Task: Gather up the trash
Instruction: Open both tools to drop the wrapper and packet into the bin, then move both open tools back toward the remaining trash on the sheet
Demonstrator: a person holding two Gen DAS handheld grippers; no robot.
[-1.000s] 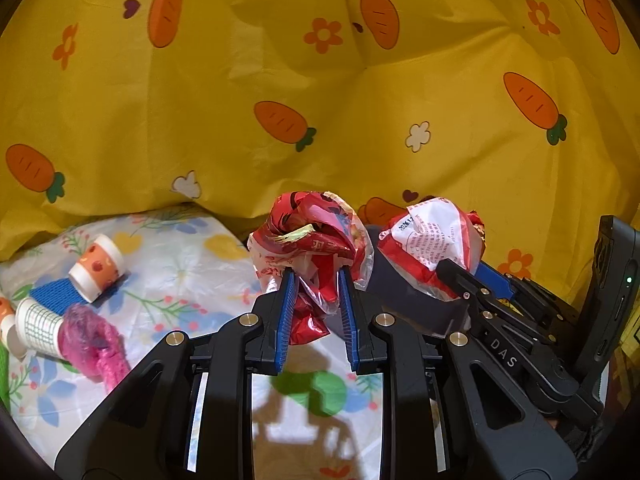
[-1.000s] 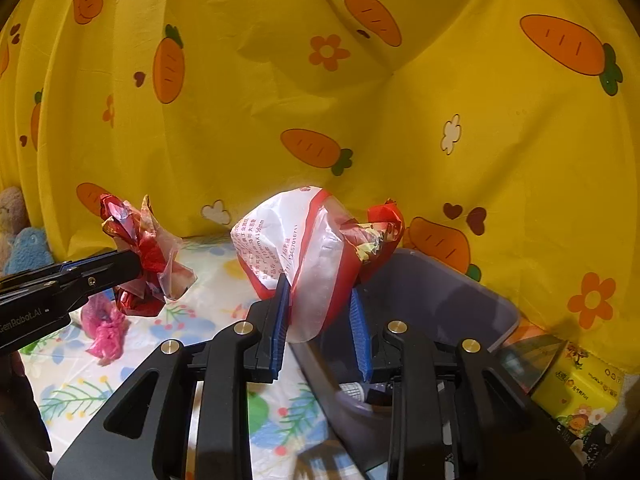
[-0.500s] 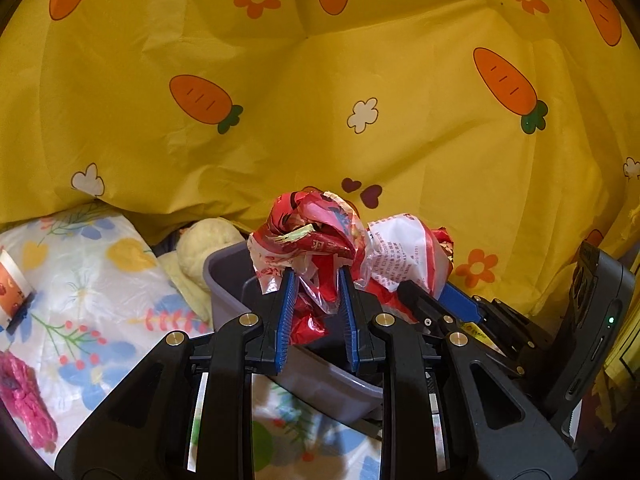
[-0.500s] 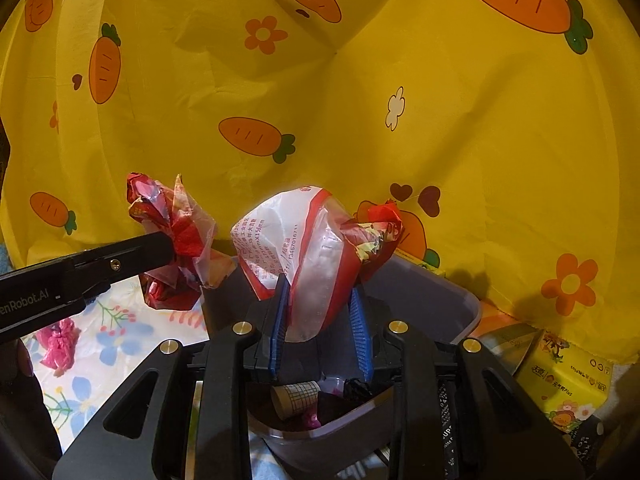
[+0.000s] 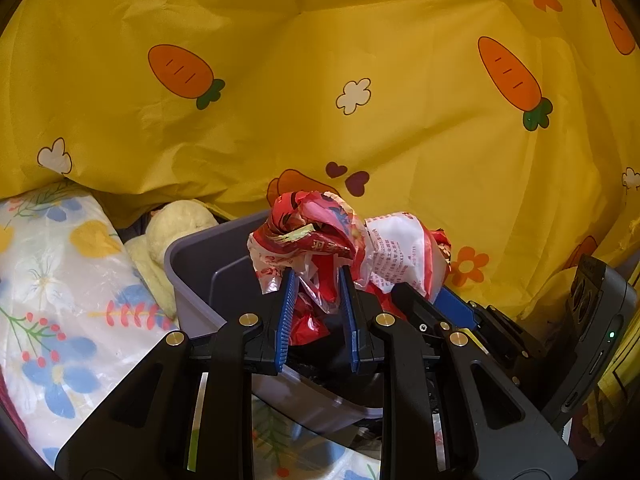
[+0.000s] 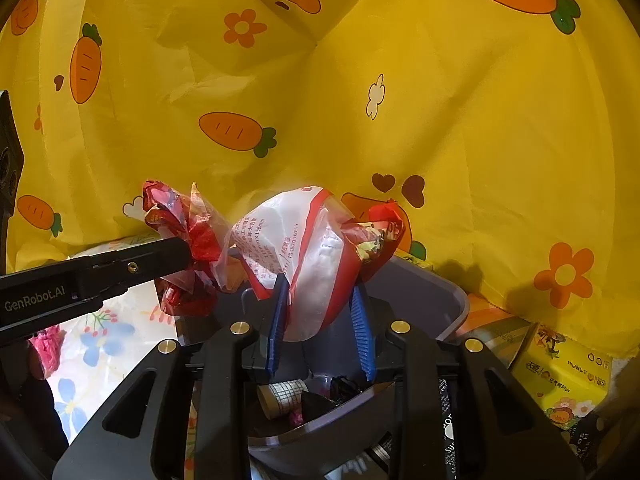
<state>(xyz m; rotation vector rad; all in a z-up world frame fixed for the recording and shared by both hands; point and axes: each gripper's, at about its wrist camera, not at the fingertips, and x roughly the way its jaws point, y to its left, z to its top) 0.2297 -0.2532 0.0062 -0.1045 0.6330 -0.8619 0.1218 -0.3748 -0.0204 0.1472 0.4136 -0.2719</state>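
My left gripper [image 5: 318, 280] is shut on a crumpled red wrapper [image 5: 308, 236] and holds it over the grey bin [image 5: 192, 264]. My right gripper [image 6: 320, 292] is shut on a white and red plastic bag [image 6: 316, 256] above the same bin [image 6: 448, 296]. The left gripper's finger [image 6: 120, 270] and its red wrapper [image 6: 184, 236] show at the left of the right wrist view. The white bag [image 5: 400, 248] and the right gripper's fingers [image 5: 424, 308] show right of the red wrapper in the left wrist view. A paper cup [image 6: 282, 398] lies inside the bin.
A yellow carrot-print cloth [image 5: 320, 100] hangs behind. A floral sheet [image 5: 60, 280] lies left of the bin, with a pale yellow soft toy [image 5: 176, 224] behind it. A yellow tissue pack [image 6: 560, 372] lies right of the bin. A pink scrap [image 6: 48, 344] lies on the sheet.
Both grippers have moved right and forward with their trash, from beside the bin to over it. The cups on the sheet have left the left wrist view.
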